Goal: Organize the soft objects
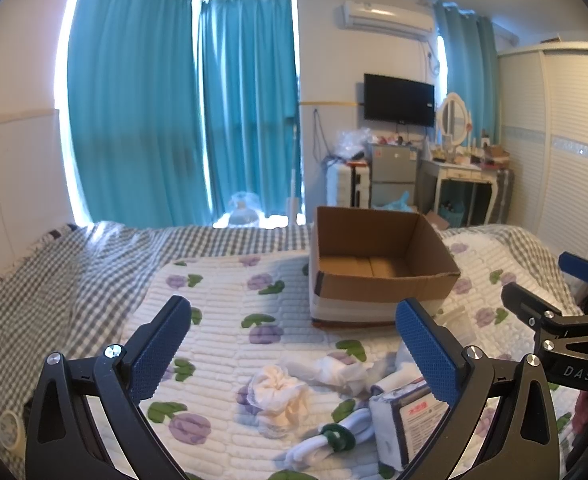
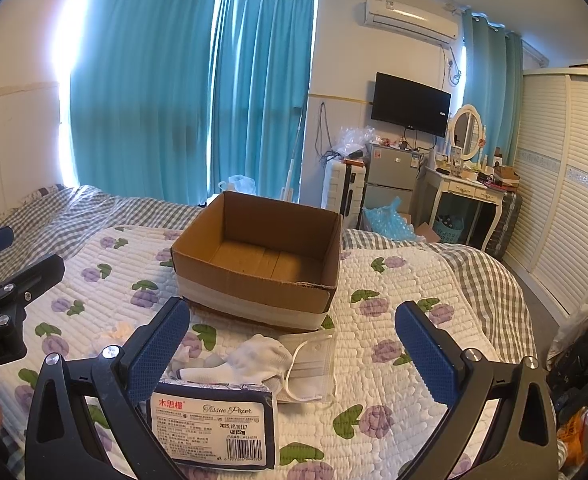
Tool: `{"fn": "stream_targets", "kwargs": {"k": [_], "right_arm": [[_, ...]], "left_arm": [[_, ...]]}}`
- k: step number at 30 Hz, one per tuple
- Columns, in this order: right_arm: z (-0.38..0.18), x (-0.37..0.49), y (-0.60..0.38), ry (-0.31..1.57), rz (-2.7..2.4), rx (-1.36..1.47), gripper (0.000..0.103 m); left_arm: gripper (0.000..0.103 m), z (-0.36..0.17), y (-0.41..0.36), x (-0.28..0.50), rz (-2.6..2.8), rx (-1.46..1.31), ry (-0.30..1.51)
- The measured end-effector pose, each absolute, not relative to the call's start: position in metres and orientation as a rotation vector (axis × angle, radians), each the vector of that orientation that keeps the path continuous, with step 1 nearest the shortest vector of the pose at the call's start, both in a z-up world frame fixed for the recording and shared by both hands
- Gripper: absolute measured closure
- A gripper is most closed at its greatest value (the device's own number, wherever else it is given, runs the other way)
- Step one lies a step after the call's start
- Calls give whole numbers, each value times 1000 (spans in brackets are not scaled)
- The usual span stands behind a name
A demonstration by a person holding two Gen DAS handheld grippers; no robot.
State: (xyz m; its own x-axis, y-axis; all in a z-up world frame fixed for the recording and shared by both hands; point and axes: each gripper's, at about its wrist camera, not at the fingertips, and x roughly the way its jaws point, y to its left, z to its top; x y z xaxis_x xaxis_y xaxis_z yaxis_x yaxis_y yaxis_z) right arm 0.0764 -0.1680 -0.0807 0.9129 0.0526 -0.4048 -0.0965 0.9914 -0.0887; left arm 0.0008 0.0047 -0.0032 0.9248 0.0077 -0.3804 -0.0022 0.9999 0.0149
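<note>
Both the left gripper (image 1: 294, 340) and right gripper (image 2: 290, 344) were held wide open, empty, before the cardboard box (image 2: 262, 264); the tissue pack (image 2: 214, 424) nearest it was best grasped squarely across its width.

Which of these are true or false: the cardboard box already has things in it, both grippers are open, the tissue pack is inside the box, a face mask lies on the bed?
1. The cardboard box holds items. False: it is empty.
2. The left gripper and right gripper are open. True.
3. The tissue pack is in the box. False: it lies on the quilt before it.
4. A face mask lies on the quilt. True.
</note>
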Motion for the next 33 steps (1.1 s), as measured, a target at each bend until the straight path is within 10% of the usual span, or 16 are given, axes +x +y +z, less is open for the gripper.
{"fn": "stream_targets", "kwargs": {"k": [33], "right_arm": [[-85,77,-167,424,78,-114,0]], "left_arm": [[0,-6,6,0,6,19,398]]}}
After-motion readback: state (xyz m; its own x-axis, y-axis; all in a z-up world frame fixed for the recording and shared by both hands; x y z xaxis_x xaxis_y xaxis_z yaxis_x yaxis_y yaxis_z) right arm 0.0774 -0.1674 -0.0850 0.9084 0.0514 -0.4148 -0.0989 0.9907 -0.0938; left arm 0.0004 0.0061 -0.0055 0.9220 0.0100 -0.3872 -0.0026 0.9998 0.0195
